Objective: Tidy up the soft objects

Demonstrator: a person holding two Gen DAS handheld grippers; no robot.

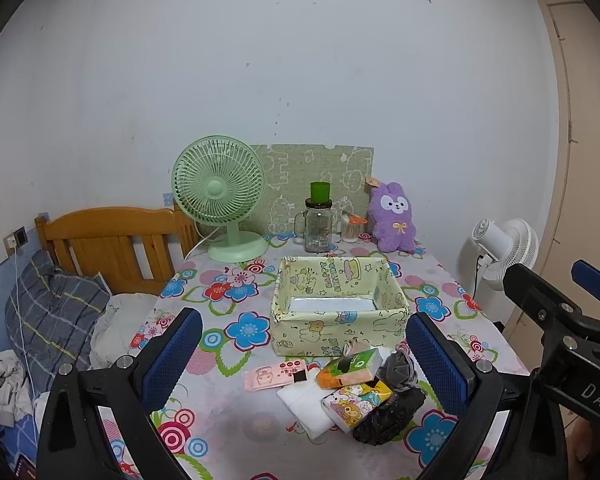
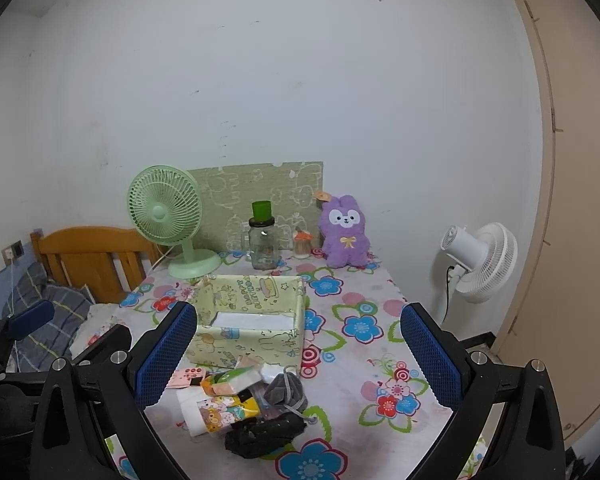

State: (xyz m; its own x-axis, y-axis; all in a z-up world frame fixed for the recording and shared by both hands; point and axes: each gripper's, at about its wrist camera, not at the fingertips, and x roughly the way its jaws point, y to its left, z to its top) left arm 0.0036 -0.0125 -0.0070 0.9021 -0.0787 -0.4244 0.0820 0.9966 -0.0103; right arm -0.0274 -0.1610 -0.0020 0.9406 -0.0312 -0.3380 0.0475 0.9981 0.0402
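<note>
Left wrist view, cartoon-print box (image 1: 340, 330) holding nothing, soft packets (image 1: 350, 390) heaped outside

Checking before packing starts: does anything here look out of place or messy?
Only the soft items: they lie in a loose, overlapping heap in front of the empty box. Nothing looks spilled or damaged.

The right gripper (image 2: 298, 354) hangs wide open above a flowered table (image 2: 380, 360). Between its blue fingers (image 2: 430, 354) lies a little heap: tissue packs (image 2: 220, 410), a grey pouch (image 2: 286, 392), a black bag (image 2: 264, 434). Just behind the heap sits a yellow-green paper box (image 2: 252, 344). Further back stand a green fan (image 2: 166, 210), a jar (image 2: 263, 246) and a purple plush bunny (image 2: 344, 236).
</note>
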